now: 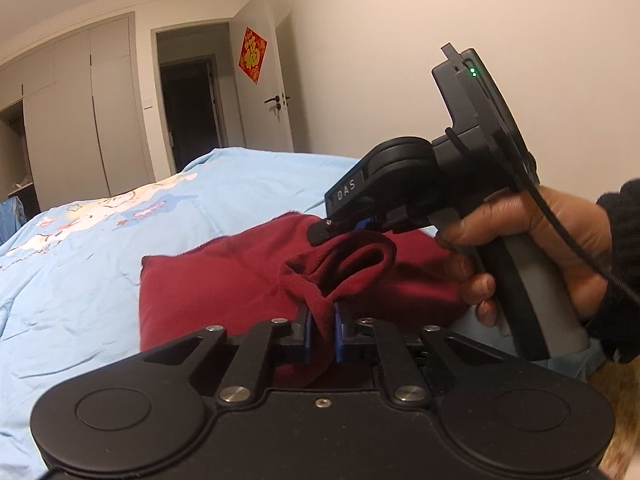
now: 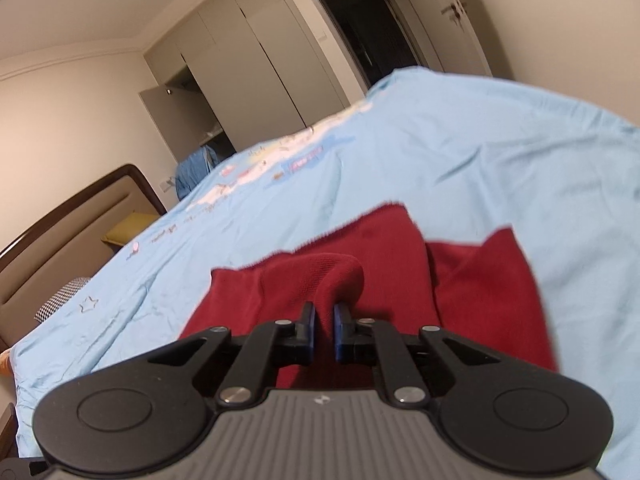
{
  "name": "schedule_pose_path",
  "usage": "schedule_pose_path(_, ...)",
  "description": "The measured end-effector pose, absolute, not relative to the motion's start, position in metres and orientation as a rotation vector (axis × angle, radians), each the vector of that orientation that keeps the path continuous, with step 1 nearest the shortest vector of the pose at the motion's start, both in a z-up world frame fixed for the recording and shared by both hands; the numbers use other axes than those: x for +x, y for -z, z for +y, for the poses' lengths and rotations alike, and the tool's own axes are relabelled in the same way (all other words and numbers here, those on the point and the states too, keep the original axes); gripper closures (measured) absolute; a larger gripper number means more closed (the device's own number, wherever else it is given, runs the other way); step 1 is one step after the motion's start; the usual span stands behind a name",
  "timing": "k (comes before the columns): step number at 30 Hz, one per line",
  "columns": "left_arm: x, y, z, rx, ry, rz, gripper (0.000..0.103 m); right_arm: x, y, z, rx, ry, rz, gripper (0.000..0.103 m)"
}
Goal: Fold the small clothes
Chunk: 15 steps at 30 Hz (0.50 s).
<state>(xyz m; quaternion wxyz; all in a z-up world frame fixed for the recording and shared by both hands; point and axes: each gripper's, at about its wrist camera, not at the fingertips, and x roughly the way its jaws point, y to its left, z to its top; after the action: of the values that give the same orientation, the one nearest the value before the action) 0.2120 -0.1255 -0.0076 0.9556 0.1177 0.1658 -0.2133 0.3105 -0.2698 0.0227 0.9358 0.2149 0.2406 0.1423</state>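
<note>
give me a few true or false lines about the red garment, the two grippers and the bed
1. Both grippers pinch the red garment. True: the left gripper and the right gripper each have cloth between closed jaws.
2. The garment lies on a bare wooden table. False: it lies on a light blue bedspread.
3. A bare hand holds the right gripper's handle. True.
4. The wardrobe is fully shut. False: one door at its left end stands open.
5. The garment is already a neat small square. False: it is bunched where the jaws hold it.
</note>
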Motion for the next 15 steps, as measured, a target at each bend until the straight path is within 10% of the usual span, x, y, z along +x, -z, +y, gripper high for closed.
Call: schedule_pose_path(15,0.23,0.003,-0.16,0.223,0.549,0.298,0.093,0.293,-0.043,-0.308,0.393,-0.211,0.381,0.093)
